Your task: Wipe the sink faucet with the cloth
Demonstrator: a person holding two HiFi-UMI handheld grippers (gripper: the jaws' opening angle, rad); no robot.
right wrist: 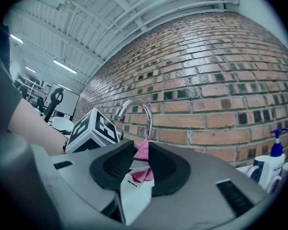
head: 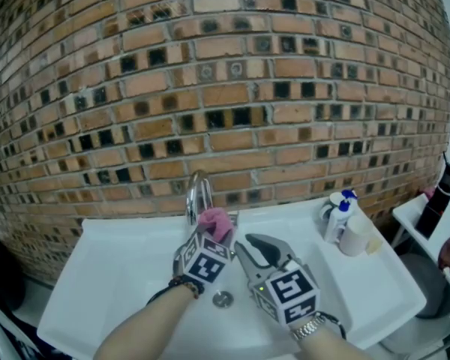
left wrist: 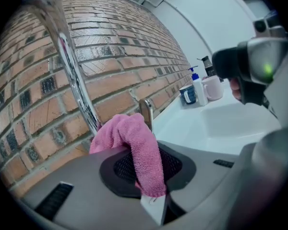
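A chrome gooseneck faucet (head: 198,195) rises at the back of the white sink (head: 112,265). My left gripper (head: 214,234) is shut on a pink cloth (head: 217,221), which it holds against the lower part of the faucet stem. In the left gripper view the cloth (left wrist: 134,145) hangs over the jaws and touches the faucet (left wrist: 74,75) beside its lever handle (left wrist: 146,112). My right gripper (head: 249,247) hovers just right of the cloth, jaws parted, with nothing in them. In the right gripper view the cloth (right wrist: 143,150) and faucet (right wrist: 143,107) show through the gap.
A brick wall (head: 225,88) stands right behind the sink. A pump bottle (head: 340,216) and a white cup (head: 356,236) sit on the sink's right ledge. The drain (head: 223,299) lies below my hands. A dark bottle (head: 441,197) stands on a white surface at far right.
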